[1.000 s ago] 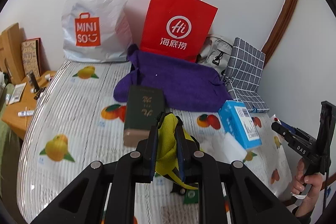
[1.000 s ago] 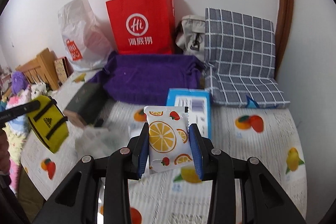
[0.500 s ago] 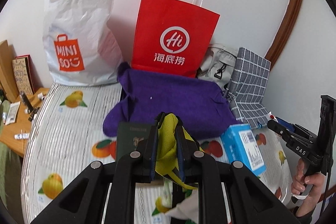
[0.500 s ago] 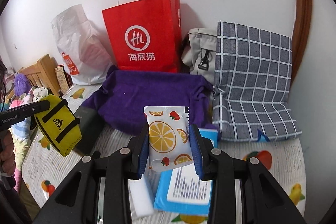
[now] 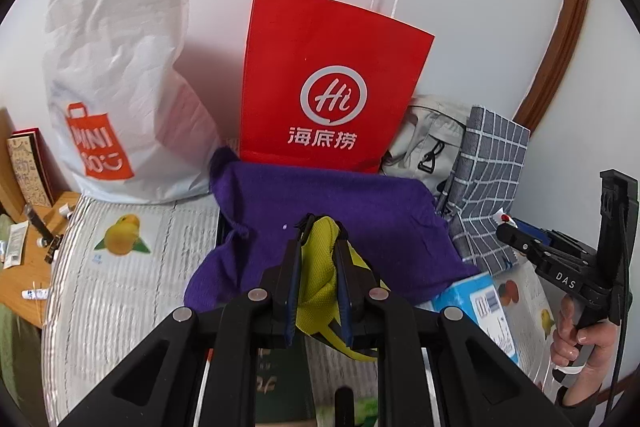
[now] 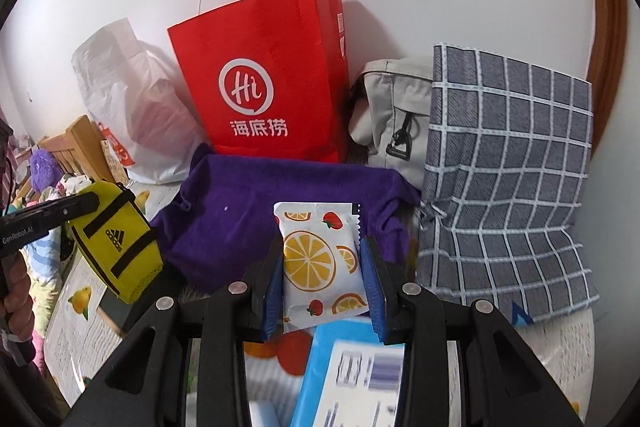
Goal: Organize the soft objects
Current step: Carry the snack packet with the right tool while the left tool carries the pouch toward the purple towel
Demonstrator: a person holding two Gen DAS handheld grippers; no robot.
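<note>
A yellow fabric pouch [image 5: 318, 275] was clamped by the left hand-held gripper [image 5: 316, 291], a fruit-printed soft packet [image 6: 320, 267] by the right hand-held gripper [image 6: 322, 291]; either might be dropped short of the purple cloth [image 5: 340, 219] through slippage.

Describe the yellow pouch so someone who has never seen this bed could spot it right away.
Find the red paper bag standing against the wall, with a purple cloth spread in front of it. Left of that cloth, the left claw holds the yellow pouch in the air. It is the only bright yellow item, with black straps and an Adidas logo.

Black plastic left gripper [image 5: 317, 269], blue-lined jaws, silver screws, right gripper [image 6: 323, 275] alike, bare-skinned hand [image 5: 578, 331]
</note>
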